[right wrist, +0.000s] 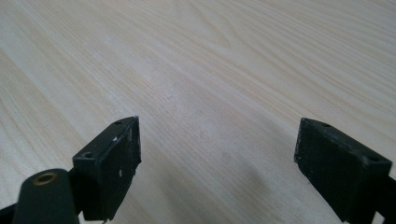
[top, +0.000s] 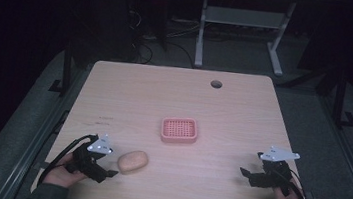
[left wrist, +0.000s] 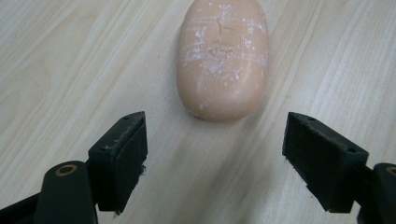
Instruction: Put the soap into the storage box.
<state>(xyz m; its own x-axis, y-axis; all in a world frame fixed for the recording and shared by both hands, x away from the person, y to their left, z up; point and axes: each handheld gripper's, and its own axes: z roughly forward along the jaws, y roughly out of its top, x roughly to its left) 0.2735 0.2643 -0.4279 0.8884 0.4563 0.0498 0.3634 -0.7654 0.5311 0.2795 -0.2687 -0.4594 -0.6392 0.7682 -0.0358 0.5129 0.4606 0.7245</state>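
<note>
A peach oval soap bar [top: 132,161] lies on the wooden table [top: 180,95] near its front left. My left gripper [top: 109,167] sits just left of it, open, jaws pointing at the bar. In the left gripper view the soap bar [left wrist: 223,60], scuffed with white marks, lies just beyond the open gripper [left wrist: 215,158], not between the jaws. A pink slotted soap dish [top: 179,130] stands at the table's middle. My right gripper [top: 249,175] rests at the front right, open, with bare wood between the jaws of the gripper [right wrist: 217,168].
A round cable hole [top: 216,84] is set in the table near its far edge. Beyond the table stand grey desk legs [top: 200,37] and cables on a dark floor. The person's hands [top: 62,177] hold both grippers at the front edge.
</note>
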